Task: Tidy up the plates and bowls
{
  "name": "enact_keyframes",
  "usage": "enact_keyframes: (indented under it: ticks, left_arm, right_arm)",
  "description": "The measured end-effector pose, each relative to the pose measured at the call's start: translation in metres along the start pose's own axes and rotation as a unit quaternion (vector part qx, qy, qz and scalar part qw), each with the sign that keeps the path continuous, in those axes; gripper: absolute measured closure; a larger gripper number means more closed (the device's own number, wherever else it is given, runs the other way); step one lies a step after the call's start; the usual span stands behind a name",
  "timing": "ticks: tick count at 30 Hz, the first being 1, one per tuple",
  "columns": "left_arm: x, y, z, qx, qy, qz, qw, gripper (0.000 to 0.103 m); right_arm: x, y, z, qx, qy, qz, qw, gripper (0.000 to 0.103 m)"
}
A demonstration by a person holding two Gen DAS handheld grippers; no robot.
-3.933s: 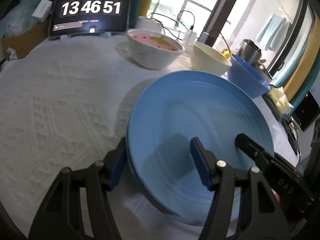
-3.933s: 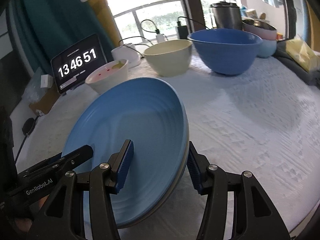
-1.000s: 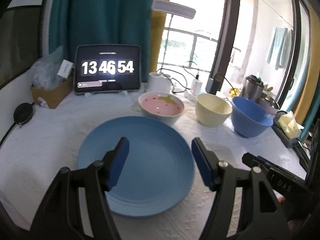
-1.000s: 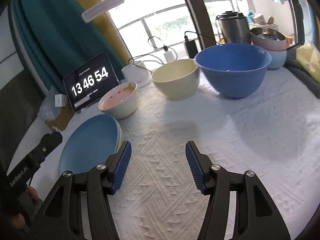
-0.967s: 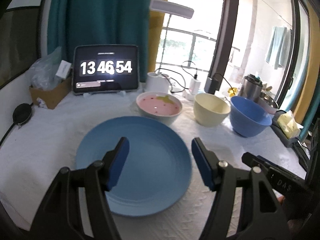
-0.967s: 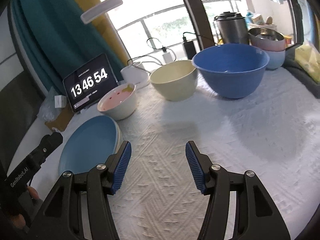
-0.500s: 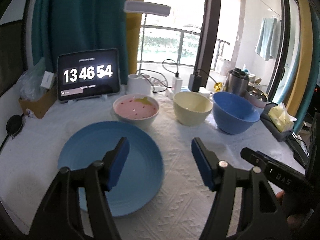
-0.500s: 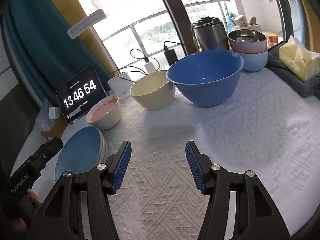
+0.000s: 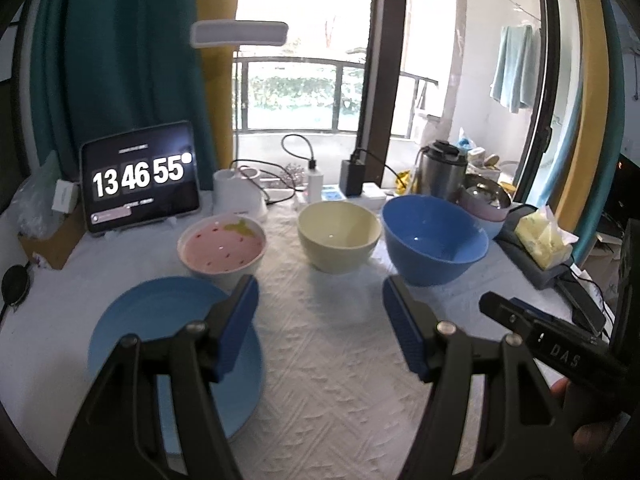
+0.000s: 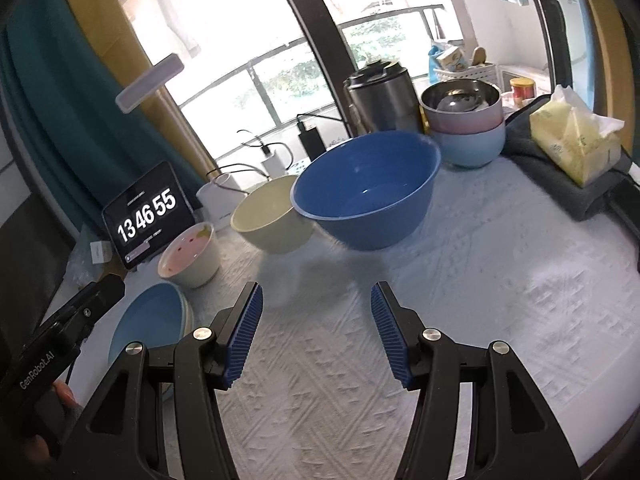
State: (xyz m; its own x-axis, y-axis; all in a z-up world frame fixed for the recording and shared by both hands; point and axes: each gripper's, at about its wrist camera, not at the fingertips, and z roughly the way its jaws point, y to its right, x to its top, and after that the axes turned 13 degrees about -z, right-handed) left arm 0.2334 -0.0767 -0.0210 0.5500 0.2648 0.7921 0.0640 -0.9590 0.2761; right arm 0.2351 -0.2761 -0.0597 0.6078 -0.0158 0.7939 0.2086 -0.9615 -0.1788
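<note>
both claws, left claw (image 9: pixel 318 330) and right claw (image 10: pixel 316 334), hang apart, holding nothing. blue plate (image 9: pixel 160 320) lies flat on the surface (image 9: pixel 332 360), pink bowl (image 9: pixel 222 248), cream bowl (image 9: pixel 338 240), blue bowl (image 9: pixel 434 240) lined up behind, tablet clock (image 9: pixel 138 178) further back.

A white textured cloth (image 9: pixel 332 344) covers the worktop. Along its far edge stand a tablet clock (image 9: pixel 140 178) (reading 13 46 55), a white lamp (image 9: pixel 239 34) on a thin stem, chargers with cables (image 9: pixel 352 178) and a steel kettle (image 10: pixel 380 96). Behind them a teal curtain (image 9: pixel 120 48) and a yellow curtain (image 9: pixel 218 92) frame a tall window (image 9: pixel 296 44) with a dark railing; daylight pours in. A pale blue towel (image 9: pixel 514 68) hangs beyond the glass. A tissue pack (image 10: pixel 576 148) sits near the right edge.
</note>
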Motion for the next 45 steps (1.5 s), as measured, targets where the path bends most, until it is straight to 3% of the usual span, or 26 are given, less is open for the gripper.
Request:
enact_keyframes:
  ticks: [21, 45]
  left_arm:
    - [0.014, 0.051, 0.050, -0.016, -0.025, 0.022, 0.9993, 0.037]
    - [0.014, 0.082, 0.131, -0.024, -0.071, 0.034, 0.9966, 0.037]
  right_arm:
    - [0.031, 0.050, 0.014, -0.021, -0.008, 0.009, 1.000, 0.044]
    - [0.057, 0.094, 0.067, -0.031, -0.030, 0.022, 0.999, 0.044]
